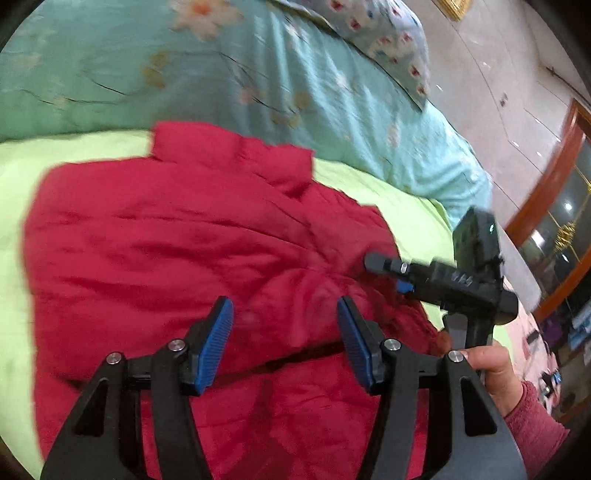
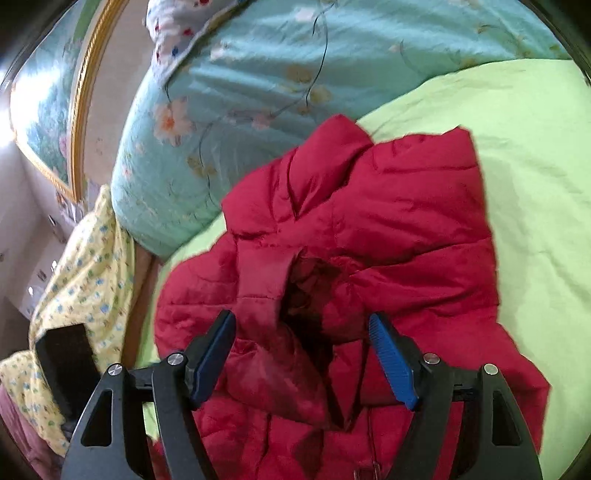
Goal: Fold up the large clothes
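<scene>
A red padded jacket (image 1: 192,236) lay spread over a lime-green sheet (image 1: 402,199) on the bed, filling the middle and lower part of the left wrist view, its collar pointing toward the upper middle of the frame. In that view the left gripper (image 1: 285,341) hung over the jacket's lower middle with its blue-padded jaws parted and nothing pinched between them. At the right of the frame the right gripper (image 1: 384,271) reached in sideways, its tip at the jacket's right edge, carried by a hand (image 1: 493,373) with a pink sleeve (image 1: 535,432) at lower right. In the right wrist view the right gripper (image 2: 303,354) also stood released, its jaws spread above a dark opening in the crumpled jacket (image 2: 399,221), with no cloth gripped. A teal floral quilt (image 1: 184,74) lay bunched across the top of both frames, a patterned pillow (image 1: 384,33) at upper right of the left view, and a yellow flowered cloth (image 2: 88,266) hung at the left of the right view.
</scene>
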